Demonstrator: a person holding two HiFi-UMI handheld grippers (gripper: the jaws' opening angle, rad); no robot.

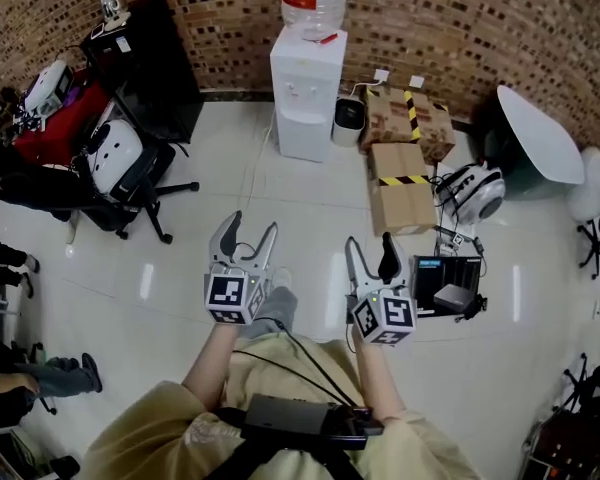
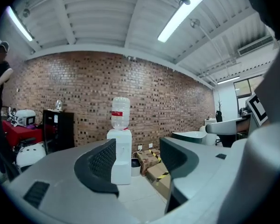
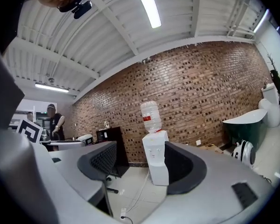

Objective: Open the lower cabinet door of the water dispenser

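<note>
A white water dispenser (image 1: 306, 93) with a clear bottle on top stands against the brick wall, far ahead of me. Its lower cabinet door (image 1: 302, 138) looks closed. My left gripper (image 1: 245, 239) is held out at waist height, open and empty. My right gripper (image 1: 372, 256) is beside it, also open and empty. Both are well short of the dispenser. Between the jaws of the left gripper view the dispenser (image 2: 121, 157) appears far off; the right gripper view frames the dispenser (image 3: 156, 157) the same way.
Cardboard boxes (image 1: 401, 168) with yellow-black tape and a small bin (image 1: 349, 121) sit right of the dispenser. An office chair (image 1: 130, 173) and a black cabinet (image 1: 150, 58) are at left. A laptop (image 1: 446, 286) and helmet-like device (image 1: 474, 193) lie on the floor at right. A cable (image 1: 255, 173) runs across the white tiles.
</note>
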